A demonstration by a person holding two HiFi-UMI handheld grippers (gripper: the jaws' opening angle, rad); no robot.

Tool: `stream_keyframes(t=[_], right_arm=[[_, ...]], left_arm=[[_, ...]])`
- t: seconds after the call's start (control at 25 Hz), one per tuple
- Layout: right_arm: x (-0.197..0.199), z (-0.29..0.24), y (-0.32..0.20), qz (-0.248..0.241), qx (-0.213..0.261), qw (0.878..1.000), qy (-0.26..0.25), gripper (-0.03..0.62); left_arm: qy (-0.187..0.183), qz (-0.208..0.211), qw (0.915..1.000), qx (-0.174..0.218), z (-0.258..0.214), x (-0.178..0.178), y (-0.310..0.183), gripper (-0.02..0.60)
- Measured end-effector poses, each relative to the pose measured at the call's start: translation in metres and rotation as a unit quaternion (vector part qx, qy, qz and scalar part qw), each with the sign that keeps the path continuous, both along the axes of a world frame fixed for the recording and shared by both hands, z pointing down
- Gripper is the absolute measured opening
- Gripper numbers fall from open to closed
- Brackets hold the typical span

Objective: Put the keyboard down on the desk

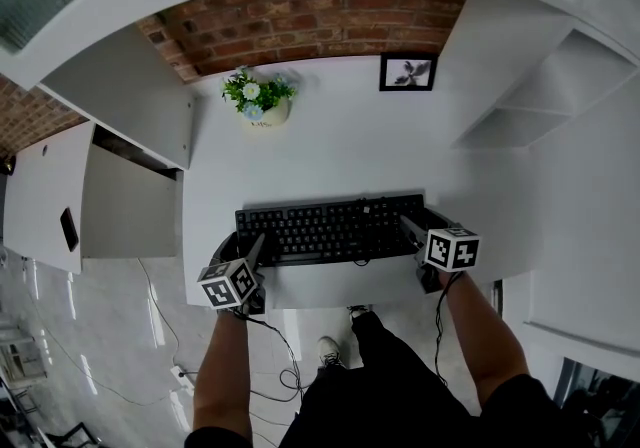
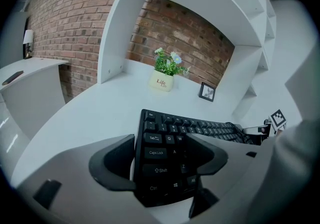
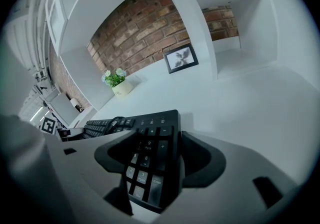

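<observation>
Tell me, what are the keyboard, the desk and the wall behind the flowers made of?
The keyboard: probably matte black plastic; moulded keys with white printed letters. The desk: smooth white surface, maybe laminate or painted board; cannot tell which. The wall: red brick, rough, with pale mortar lines.

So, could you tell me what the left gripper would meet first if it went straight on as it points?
The left gripper is shut on the keyboard. Past that lies bare desk, then probably the flower pot, roughly in line, though depth is unclear.

White desk (image 1: 340, 151): flower pot (image 1: 262, 108), picture frame (image 1: 407, 72) at back (near brick wall (image 1: 320, 16)); keyboard (image 1: 330, 228) near front edge.
</observation>
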State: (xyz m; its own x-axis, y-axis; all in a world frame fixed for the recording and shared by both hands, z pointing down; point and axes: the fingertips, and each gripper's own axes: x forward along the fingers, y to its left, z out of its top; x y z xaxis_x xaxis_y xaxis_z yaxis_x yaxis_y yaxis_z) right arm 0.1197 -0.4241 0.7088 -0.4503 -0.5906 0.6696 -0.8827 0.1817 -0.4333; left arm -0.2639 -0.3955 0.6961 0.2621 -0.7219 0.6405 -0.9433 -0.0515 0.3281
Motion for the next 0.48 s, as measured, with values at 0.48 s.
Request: stream_keyframes(t=[0.48], right_arm=[[0.01, -0.038, 0.007, 0.0, 0.076, 0.995, 0.066, 0.281]], left_arm=[[-0.028, -0.002, 0.9987, 0.043, -0.034, -0.014, 0.018, 0.327]])
